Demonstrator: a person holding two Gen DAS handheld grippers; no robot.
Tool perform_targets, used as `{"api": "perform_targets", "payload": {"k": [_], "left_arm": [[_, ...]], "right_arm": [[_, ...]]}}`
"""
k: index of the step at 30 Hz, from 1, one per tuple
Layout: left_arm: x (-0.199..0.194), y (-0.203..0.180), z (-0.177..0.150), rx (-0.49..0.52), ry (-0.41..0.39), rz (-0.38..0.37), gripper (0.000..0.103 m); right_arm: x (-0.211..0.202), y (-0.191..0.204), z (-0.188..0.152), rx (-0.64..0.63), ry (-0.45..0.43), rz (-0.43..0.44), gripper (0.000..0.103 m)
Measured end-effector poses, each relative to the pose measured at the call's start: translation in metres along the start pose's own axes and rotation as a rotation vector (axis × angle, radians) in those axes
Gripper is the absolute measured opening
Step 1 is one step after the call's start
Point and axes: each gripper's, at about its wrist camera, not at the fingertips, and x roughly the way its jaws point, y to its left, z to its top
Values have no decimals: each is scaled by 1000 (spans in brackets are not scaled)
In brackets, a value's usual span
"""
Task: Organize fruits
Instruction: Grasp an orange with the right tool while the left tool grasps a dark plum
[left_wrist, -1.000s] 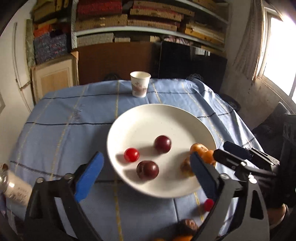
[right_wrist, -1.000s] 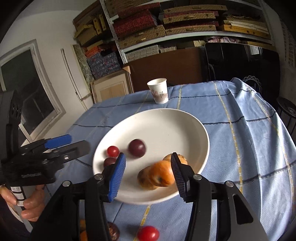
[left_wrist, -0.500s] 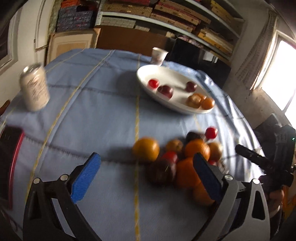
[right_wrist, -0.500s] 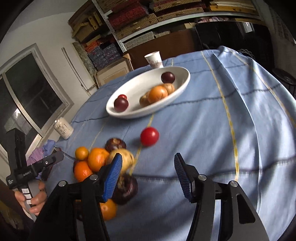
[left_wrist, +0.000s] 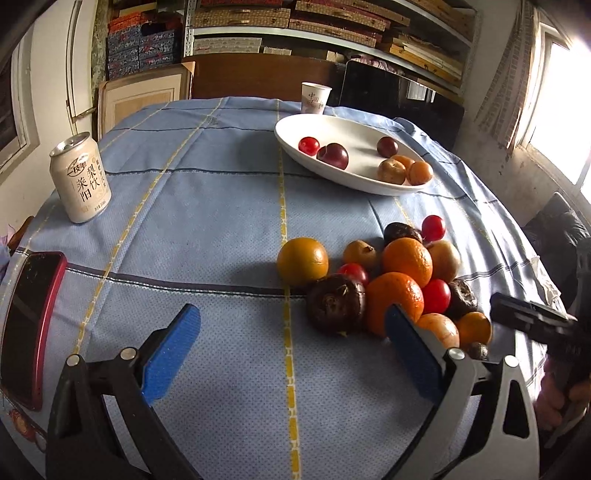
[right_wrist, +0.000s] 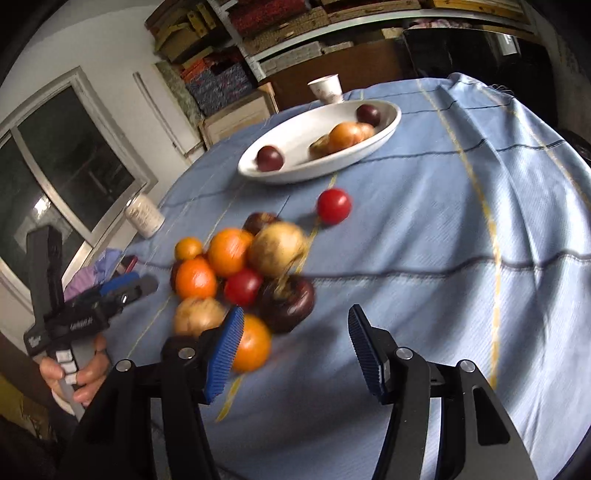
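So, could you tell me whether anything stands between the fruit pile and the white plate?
Nothing visible does. Only bare blue tablecloth lies between the fruit pile and the white plate; one red tomato sits at the pile's far edge. The can and phone lie far off to the side.

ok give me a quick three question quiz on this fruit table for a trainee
1. True or false: the white plate holds no fruit yet.
2. Which object stands on the blue tablecloth just behind the plate? A) drink can B) paper cup C) red phone
3. Fill in: between the fingers of the left gripper there is only ____.

Key:
1. False. Several fruits lie in it, among them a small red tomato and a dark plum.
2. B
3. Bare tablecloth. The loose fruit pile sits just beyond the fingertips, mostly toward the right one.
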Motion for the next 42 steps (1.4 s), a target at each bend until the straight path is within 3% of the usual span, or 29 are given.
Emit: {"api": "perform_targets", "payload": {"k": [7,18,21,24,29,31,36,37,39,42], "left_arm": [[-2,-1,0,5,-4,-1,98],[-5,-2,-1,20,-14,-3,98],[-5,-1,-1,14,-12,-4,98],[-5,-1,-1,13,-13,-3,98],[-7,-1,-1,15,-22,-5,98],[-13,-4,-4,29,-38,-25,98],[-35,-47,-23,163,-34,-154,98],[-37,-57,-27,188,-31,-169,96],[-40,-80,-37,259,-23,-180,80],[-37,-103,-44,319,8,-196,71]], "right_arm": [[3,31,-12,-89,10,-32,59],[15,29,-9,-10,53,18,47],[24,36,-11,-43,92,-14,45],[25,42,-14,-71,89,-23,38],[17,32,-13,-22,50,12,38],[7,24,-13,11,5,27,38],[-12,-2,-13,80,-60,1,38],[-13,-7,-11,95,-62,1,38],[-14,-16,-11,135,-65,25,38],[-15,-18,-10,141,-72,42,38]]}}
